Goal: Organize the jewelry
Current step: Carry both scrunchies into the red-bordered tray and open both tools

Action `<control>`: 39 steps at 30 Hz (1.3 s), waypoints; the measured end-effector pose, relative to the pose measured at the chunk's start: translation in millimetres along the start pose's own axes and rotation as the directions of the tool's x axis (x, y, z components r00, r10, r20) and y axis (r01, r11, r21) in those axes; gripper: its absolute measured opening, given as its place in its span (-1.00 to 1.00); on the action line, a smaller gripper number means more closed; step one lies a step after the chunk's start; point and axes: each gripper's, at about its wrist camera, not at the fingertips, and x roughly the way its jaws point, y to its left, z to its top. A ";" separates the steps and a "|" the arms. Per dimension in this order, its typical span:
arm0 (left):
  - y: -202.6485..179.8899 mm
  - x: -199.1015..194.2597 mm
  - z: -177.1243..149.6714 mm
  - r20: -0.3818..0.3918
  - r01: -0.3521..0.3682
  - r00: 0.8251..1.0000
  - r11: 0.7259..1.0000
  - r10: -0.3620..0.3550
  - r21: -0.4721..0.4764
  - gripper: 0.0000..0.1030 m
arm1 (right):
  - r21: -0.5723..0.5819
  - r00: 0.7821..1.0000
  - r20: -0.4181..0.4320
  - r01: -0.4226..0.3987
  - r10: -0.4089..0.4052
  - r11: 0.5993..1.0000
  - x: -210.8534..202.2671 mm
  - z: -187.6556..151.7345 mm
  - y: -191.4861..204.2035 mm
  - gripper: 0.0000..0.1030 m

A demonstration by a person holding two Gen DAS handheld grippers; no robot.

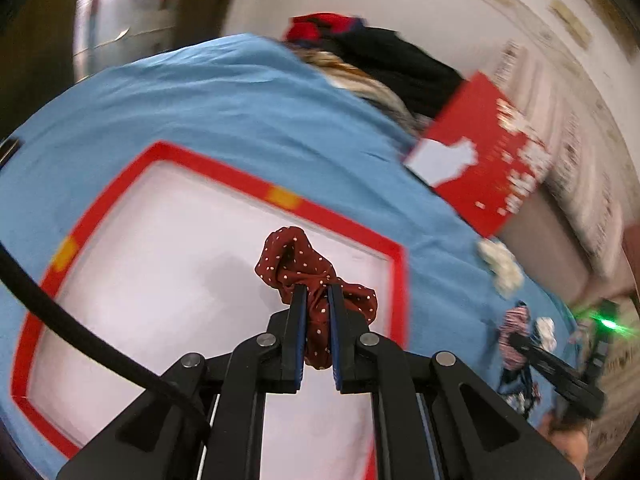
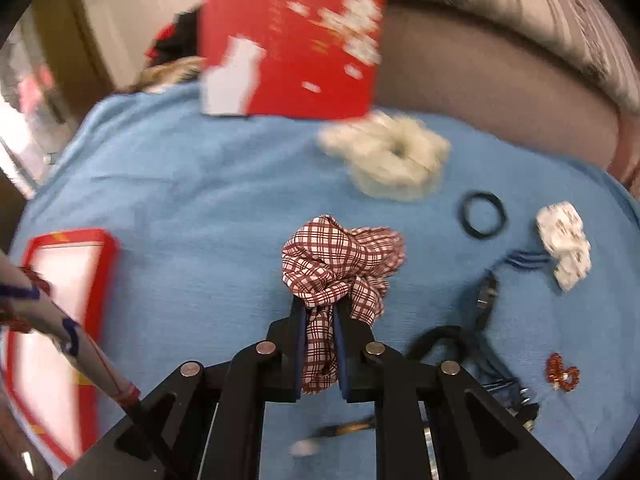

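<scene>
Left wrist view: left gripper fingers clamped on a dark red polka-dot scrunchie, hanging over the white inside of the red-rimmed tray, near its right edge.

Also there: blue cloth under everything, red box propped at the back, cream scrunchie off to the right. Pretty blurry overall.

Right wrist view: right gripper fingers shut tight on a red-and-white plaid scrunchie, up over the blue cloth, well apart from the tray at far left.

Loose stuff: fluffy cream scrunchie, black hair tie, white patterned scrunchie, small red beaded piece, dark clips at lower right.

Risk, left: so close to the rim that a drop could land half on the edge and flop out onto the cloth.

Risk, right: long carry to the tray, thin pinch of fabric, could slip out.

Risk, both: two grippers aiming for one tray, easy bump.
</scene>
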 end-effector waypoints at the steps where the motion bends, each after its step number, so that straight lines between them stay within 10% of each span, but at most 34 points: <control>1: 8.2 -0.2 1.7 0.003 -0.015 1.000 1.000 0.015 -0.016 -0.81 | -0.012 1.000 0.006 -0.018 0.018 1.000 -5.0 0.4 9.2 -0.74; 10: 74.7 1.6 27.0 0.085 -0.199 0.974 0.972 0.210 -0.123 -0.81 | -0.240 0.975 -0.022 -0.218 0.219 0.946 -31.6 -12.4 158.0 -0.74; 18: 110.3 -0.8 33.8 0.072 -0.191 0.975 0.956 0.212 -0.223 -0.72 | -0.337 0.984 -0.063 -0.178 0.166 0.925 8.5 -18.6 222.4 -0.74; 26: 112.0 -8.0 33.9 0.080 -0.171 0.977 0.952 0.197 -0.253 -0.23 | -0.331 0.996 -0.057 -0.077 0.061 0.941 47.1 -7.8 228.4 -0.69; 30: 109.7 -15.8 33.6 0.097 -0.150 0.979 0.955 0.180 -0.255 -0.11 | -0.296 0.998 -0.034 -0.067 0.059 0.953 40.7 -5.8 221.4 0.09; 39: 65.9 -34.9 24.7 0.141 -0.123 0.979 0.980 0.146 -0.159 -0.05 | -0.280 0.997 0.070 -0.020 0.042 0.960 -19.8 -13.6 176.3 0.14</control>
